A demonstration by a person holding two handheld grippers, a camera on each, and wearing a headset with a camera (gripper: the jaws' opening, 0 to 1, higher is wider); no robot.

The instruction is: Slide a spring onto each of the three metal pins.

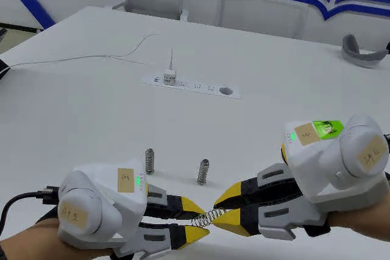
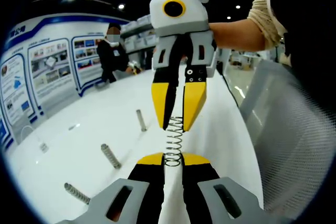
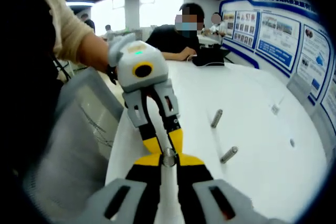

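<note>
- Spring: off the table, held in the air low in the head view, stretched roughly level between the two grippers with one end in each.
- Cable: thin and white, runs across the far left of the white table towards a plug.
- Left gripper: bottom left of the head view, pointing right. Its jaws stand about one coil-width apart and clamp the spring's left end. In the left gripper view that end sits between the two yellow tips.
- Left pin: upright on the table just behind the left gripper, with a coil already around it.
- Power strip: flat and white, on the far side of the table, with the plug in its left part.
- Right pin: upright near the left pin, also wearing a coil. It stands just beyond the held spring.
- Third pin: farthest of a row of three in the left gripper view. Its surface looks smooth; whether it carries a coil cannot be told.
- Right gripper: bottom right, pointing left, tips facing the left gripper's. Its jaws are nearly closed and pinch the spring's right end. The right gripper view shows the coil end-on between them.
- Grey band: curved, at the table's far right edge.
</note>
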